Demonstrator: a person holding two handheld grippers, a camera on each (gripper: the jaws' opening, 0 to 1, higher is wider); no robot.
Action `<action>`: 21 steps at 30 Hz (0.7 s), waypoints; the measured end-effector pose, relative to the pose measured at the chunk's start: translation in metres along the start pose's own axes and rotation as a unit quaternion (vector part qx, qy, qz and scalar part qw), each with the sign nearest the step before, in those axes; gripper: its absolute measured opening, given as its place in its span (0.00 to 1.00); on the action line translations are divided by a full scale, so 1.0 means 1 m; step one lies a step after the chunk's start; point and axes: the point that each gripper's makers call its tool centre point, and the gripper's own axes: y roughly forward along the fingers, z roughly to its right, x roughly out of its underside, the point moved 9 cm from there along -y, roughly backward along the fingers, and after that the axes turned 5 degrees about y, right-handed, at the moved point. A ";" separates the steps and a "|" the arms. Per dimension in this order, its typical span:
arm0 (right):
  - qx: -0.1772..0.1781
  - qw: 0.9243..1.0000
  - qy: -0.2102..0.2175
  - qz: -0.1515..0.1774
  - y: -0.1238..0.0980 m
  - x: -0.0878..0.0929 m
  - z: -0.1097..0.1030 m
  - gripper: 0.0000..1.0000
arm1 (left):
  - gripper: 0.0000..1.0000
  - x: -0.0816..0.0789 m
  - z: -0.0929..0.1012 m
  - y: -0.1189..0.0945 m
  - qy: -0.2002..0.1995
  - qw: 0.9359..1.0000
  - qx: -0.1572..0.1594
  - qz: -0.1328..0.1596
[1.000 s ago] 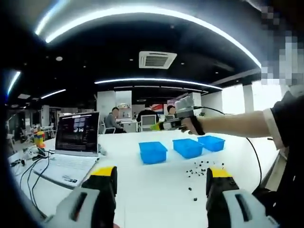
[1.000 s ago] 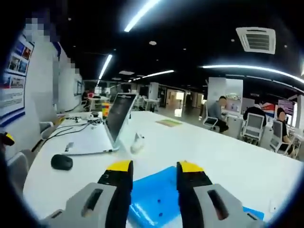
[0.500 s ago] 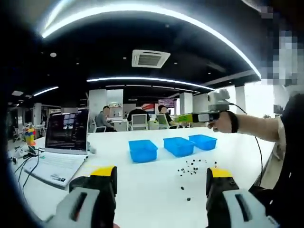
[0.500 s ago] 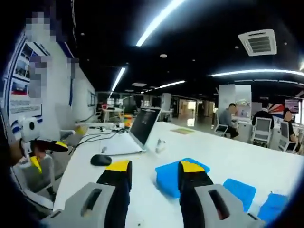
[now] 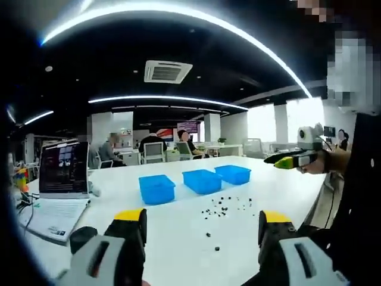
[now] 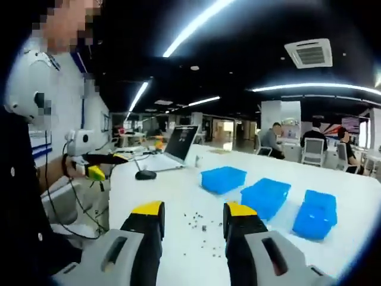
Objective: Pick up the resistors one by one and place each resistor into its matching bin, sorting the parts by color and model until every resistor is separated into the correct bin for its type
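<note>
Small dark resistors (image 5: 223, 205) lie scattered on the white table (image 5: 178, 226), in front of three blue bins (image 5: 156, 187) (image 5: 202, 180) (image 5: 233, 174) set in a row. My left gripper (image 5: 202, 217) stands open, well short of the parts, with nothing between its jaws. The right gripper (image 5: 294, 159) shows at the right, held in a hand off the table's edge. In the right gripper view the resistors (image 6: 199, 223) lie just beyond my open right gripper (image 6: 194, 210), with the bins (image 6: 223, 179) (image 6: 266, 195) (image 6: 315, 211) farther off. The left gripper (image 6: 89, 167) is at the left.
An open laptop (image 5: 59, 179) and a black mouse (image 5: 83, 232) sit at the table's left end; the laptop (image 6: 181, 143) and mouse (image 6: 144, 174) lie beyond the bins in the right gripper view. Seated people and office chairs are far behind. A cable hangs from the person's hand.
The right gripper has drawn back from above the bins to beyond the table's edge. Both views have swung, so bins and resistors now sit in front of each gripper.
</note>
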 end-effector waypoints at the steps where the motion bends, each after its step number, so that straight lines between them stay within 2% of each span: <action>1: 0.008 1.000 0.007 0.003 -0.008 0.002 -0.001 0.41 | 0.77 0.000 0.001 0.000 0.001 1.000 0.006 0.000; 4: 0.041 0.999 0.020 0.009 -0.028 0.005 -0.003 0.40 | 0.77 0.000 0.004 0.000 0.003 1.000 0.015 -0.002; 11: 0.064 0.998 0.015 -0.006 -0.051 0.013 -0.009 0.40 | 0.77 -0.003 0.008 0.002 0.009 1.000 0.026 -0.004; 16: 0.060 0.998 0.007 -0.018 -0.053 0.010 -0.007 0.39 | 0.77 -0.004 0.012 0.001 0.013 0.999 0.034 -0.003; 21: 0.031 0.998 -0.005 -0.053 -0.044 0.004 -0.008 0.38 | 0.77 -0.001 0.017 0.000 0.019 0.999 0.046 -0.011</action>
